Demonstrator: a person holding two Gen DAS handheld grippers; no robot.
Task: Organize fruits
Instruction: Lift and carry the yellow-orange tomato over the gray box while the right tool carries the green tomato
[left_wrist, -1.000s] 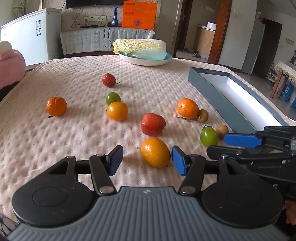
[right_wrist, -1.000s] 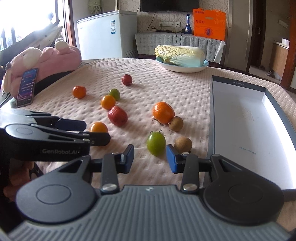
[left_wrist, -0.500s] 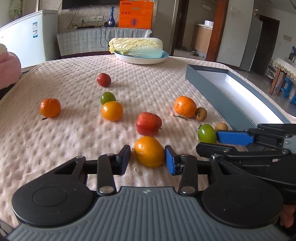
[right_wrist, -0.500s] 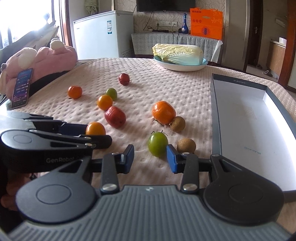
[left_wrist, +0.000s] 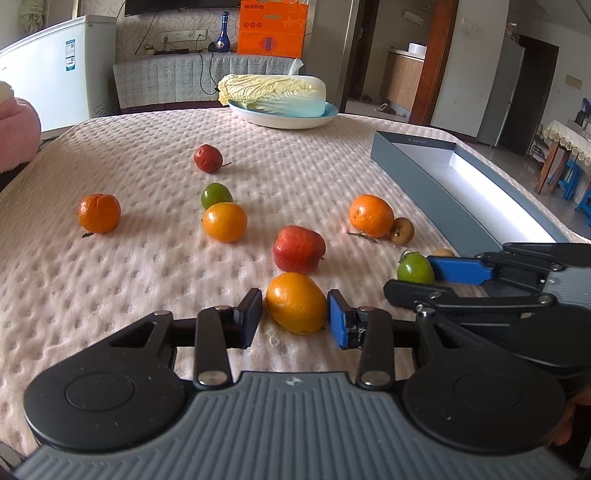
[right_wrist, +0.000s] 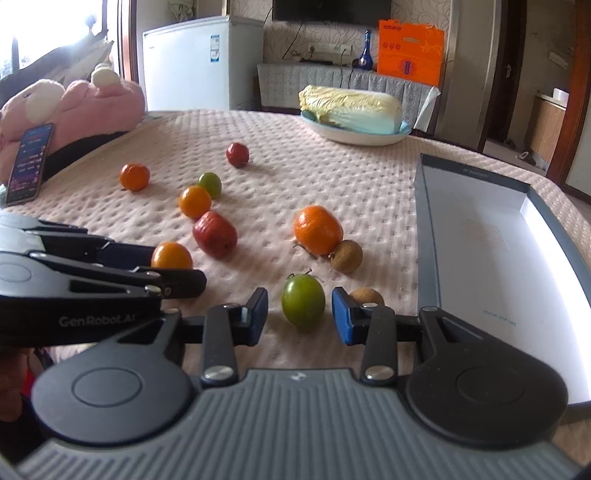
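Ten or so fruits lie loose on the bench (left_wrist: 110, 295); none is yet in the grey box (right_wrist: 428, 221), so sorting has barely begun. Left gripper (left_wrist: 295, 317): fingers open, flanking the nearest orange fruit (left_wrist: 295, 306), not clamped. Right gripper (right_wrist: 300, 314): fingers open, either side of the green fruit (right_wrist: 303, 301). A brown fruit (right_wrist: 367, 295) sits just beside its right finger and may be nudged. Cabbage on a plate (left_wrist: 284, 120) stands well apart.

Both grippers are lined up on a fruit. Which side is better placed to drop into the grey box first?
Right. The right gripper brackets the green fruit, jaws open, with the grey box directly beside it. The left gripper brackets the orange fruit but sits farther from the box.
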